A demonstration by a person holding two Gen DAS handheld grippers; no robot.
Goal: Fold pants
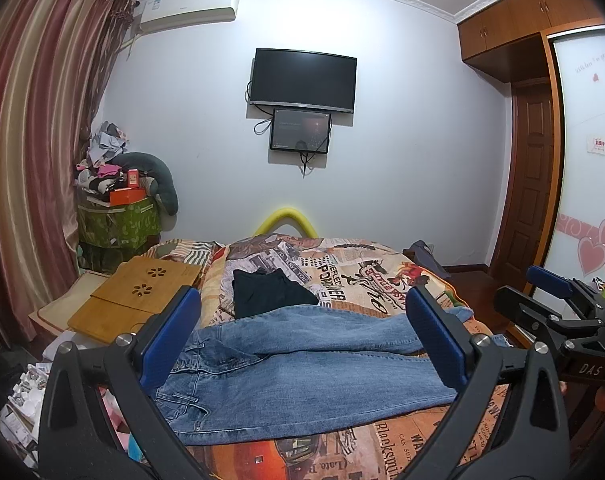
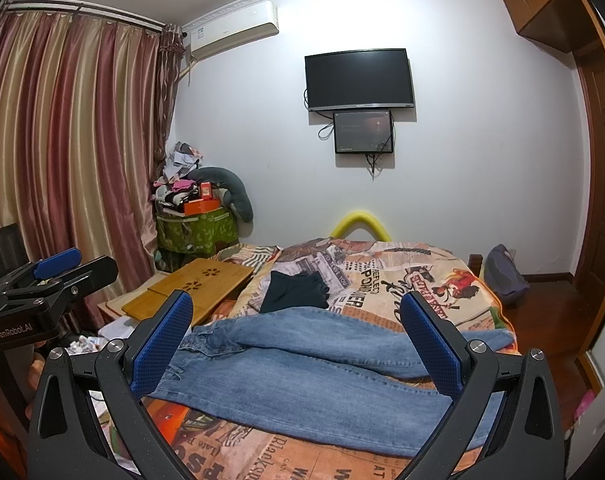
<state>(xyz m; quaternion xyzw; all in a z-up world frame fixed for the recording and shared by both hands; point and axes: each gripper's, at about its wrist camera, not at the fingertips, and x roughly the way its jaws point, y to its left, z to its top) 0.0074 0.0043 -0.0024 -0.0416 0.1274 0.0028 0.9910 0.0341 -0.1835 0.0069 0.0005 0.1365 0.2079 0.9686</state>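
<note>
Blue jeans (image 1: 302, 372) lie flat across the near part of the bed, waistband to the left, legs running right; the same jeans (image 2: 314, 364) fill the right wrist view's lower middle. A dark folded garment (image 1: 270, 292) rests just beyond them on the printed blanket (image 1: 366, 280). My left gripper (image 1: 302, 320) hovers open above the jeans, nothing between its blue pads. My right gripper (image 2: 298, 320) is also open and empty over the jeans. Each gripper shows at the edge of the other's view: right gripper (image 1: 554, 292), left gripper (image 2: 58, 268).
A bamboo lap desk (image 1: 138, 292) sits at the bed's left edge. Boxes and a clothes pile (image 1: 114, 200) stand by the curtain. A wardrobe and door (image 1: 538, 160) are on the right. A bag (image 2: 502, 276) lies on the floor beyond the bed.
</note>
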